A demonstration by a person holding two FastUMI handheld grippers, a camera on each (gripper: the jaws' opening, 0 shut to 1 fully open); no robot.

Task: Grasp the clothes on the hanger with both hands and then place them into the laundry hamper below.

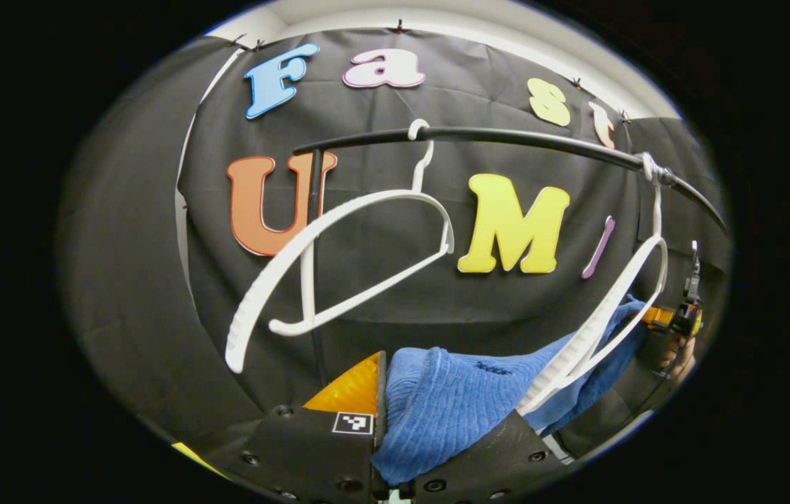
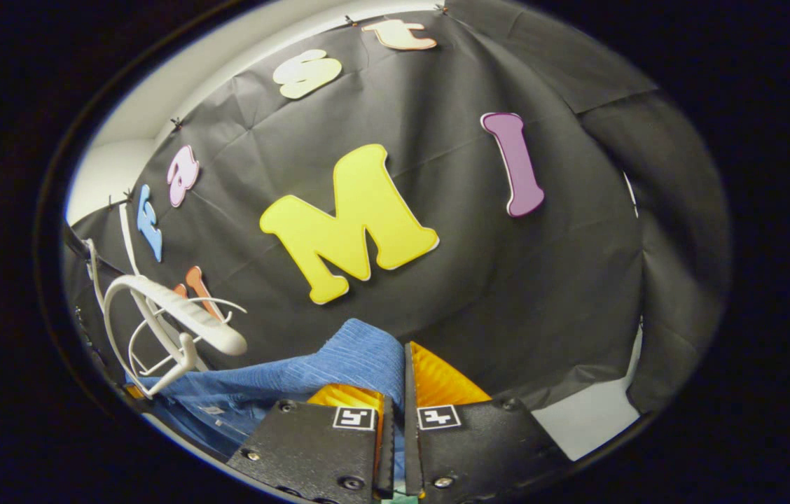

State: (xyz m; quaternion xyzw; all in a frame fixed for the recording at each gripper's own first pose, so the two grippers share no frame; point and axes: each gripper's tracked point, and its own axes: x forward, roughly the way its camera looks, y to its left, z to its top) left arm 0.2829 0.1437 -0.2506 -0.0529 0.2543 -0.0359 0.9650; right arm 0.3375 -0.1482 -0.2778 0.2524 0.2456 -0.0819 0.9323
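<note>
The blue knit garment (image 1: 465, 399) is stretched between my two grippers. In the left gripper view my left gripper (image 1: 384, 413) is shut on one end of it, and the cloth bulges over the right finger. From there it runs right through a white hanger (image 1: 601, 329) on the black rail (image 1: 507, 136) toward my right gripper (image 1: 678, 318), held by a hand at the far right. In the right gripper view my right gripper (image 2: 398, 395) is shut on the blue garment (image 2: 339, 367), which trails left and down under the white hanger (image 2: 178, 311).
A second, bare white hanger (image 1: 339, 259) hangs tilted from the rail left of centre. A black upright post (image 1: 314, 210) stands behind it. In the right gripper view another hanger (image 2: 150, 350) shows behind the near one. Black cloth walls close off the booth.
</note>
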